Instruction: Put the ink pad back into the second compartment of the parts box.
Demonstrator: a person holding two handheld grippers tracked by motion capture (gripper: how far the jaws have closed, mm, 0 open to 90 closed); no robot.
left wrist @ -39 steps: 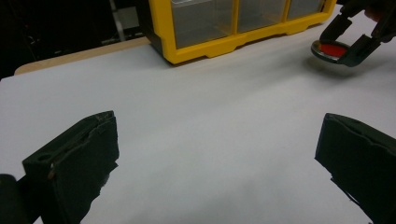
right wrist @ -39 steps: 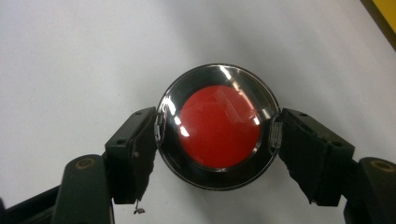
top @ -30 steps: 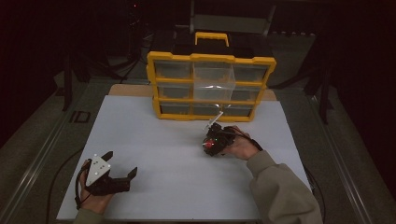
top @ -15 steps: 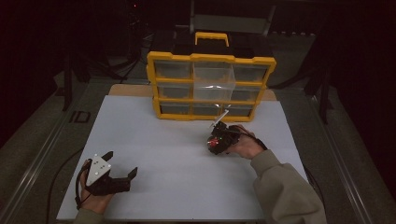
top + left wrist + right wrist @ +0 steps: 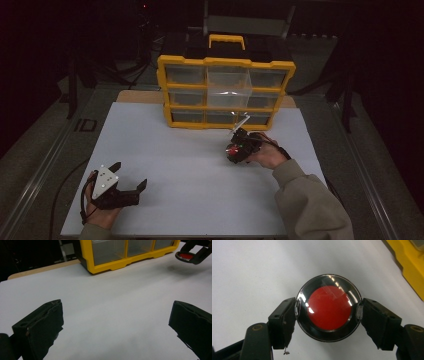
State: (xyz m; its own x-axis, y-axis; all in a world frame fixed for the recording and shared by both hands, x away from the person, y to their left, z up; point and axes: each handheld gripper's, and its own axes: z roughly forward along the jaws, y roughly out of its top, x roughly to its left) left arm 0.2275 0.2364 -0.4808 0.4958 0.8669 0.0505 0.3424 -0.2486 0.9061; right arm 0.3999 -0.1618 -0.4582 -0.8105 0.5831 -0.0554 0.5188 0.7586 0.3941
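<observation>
Little has changed: right tongs (image 5: 328, 308) stay clamped on the round red-centred tin (image 5: 329, 307) near the yellow drawer organizer (image 5: 226, 92); left tongs (image 5: 131, 181) rest released on the worktop (image 5: 175, 150).

Dim and grainy from the high view — only the white desk (image 5: 200, 165) and yellow drawer cabinet (image 5: 226, 92) lit, surroundings sunk in near-black. Brighter and sharp in the right gripper view, with white glare streaks across the glossy red disc (image 5: 329, 308) and its dark rim. Soft blur on the near black jaws in the left gripper view — faint shadow under the far gripper.
</observation>
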